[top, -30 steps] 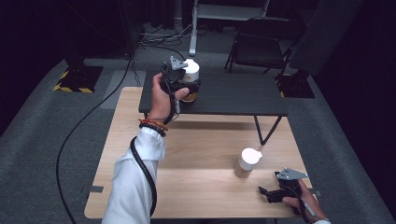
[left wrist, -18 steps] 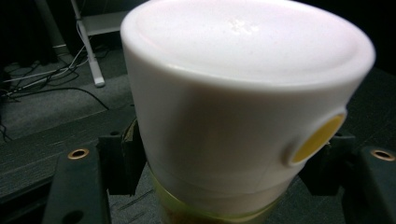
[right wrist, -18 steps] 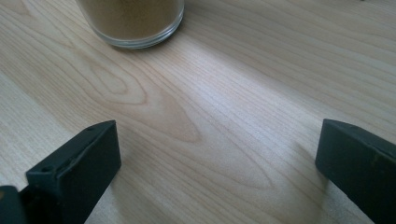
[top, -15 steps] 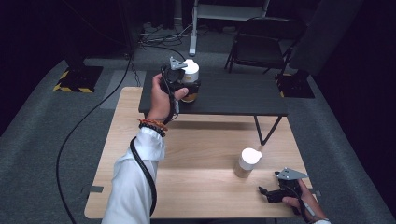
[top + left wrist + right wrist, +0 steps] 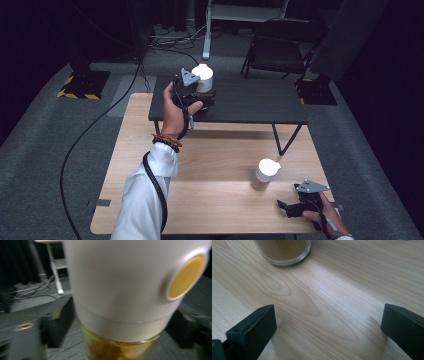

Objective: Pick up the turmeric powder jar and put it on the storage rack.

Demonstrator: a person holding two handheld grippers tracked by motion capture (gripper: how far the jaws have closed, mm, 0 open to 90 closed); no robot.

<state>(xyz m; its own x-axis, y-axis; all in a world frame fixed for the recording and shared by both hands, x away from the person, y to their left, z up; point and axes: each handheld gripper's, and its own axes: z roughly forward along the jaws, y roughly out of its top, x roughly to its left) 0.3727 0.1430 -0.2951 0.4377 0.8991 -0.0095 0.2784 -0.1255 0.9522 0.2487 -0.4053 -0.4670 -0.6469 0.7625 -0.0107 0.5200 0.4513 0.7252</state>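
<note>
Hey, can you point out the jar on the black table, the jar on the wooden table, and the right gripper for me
Jar on the black table (image 5: 203, 75): high view, on its white lid.
Jar on the wooden table (image 5: 265, 171): high view, on its white lid.
Right gripper (image 5: 283, 208): high view, midway between its open black jaw tips.

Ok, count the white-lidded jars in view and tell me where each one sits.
2. One jar stands on the black table at the far side, between the left gripper's jaws. The other jar stands on the wooden table, just ahead of the right gripper.
</note>
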